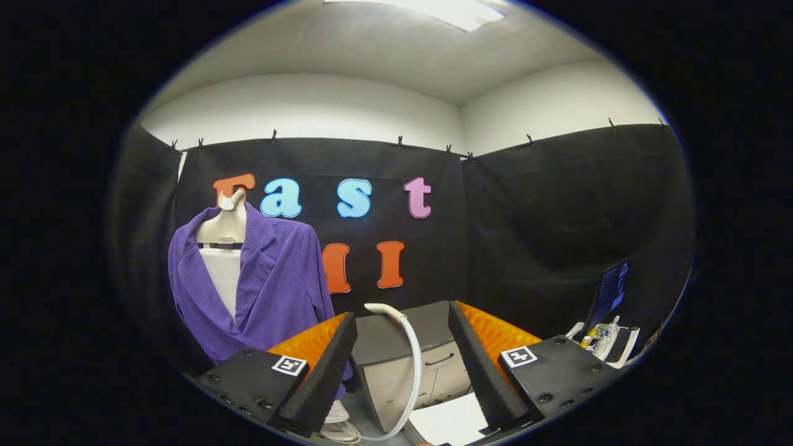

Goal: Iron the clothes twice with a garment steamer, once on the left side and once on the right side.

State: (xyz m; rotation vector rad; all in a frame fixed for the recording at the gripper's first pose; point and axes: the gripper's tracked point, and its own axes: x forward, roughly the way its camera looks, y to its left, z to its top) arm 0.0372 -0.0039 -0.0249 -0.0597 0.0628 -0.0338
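Tongs (403, 347) spread wide, nothing held; both fingers (322, 365) apart with open space between. White steamer hose (414, 365) rises in that gap, curving up to a pale steamer head (381, 308) just ahead of the fingers. Behind the hose, a grey cabinet (409, 359) with a dark top. Purple jacket (272, 285) hangs on a white mannequin torso (224, 248), beyond the left finger, upright against the booth wall. White sheet (449, 421) lies low near the right finger. Laptop (610, 291) and small bottles (598, 334) stand well to the right.
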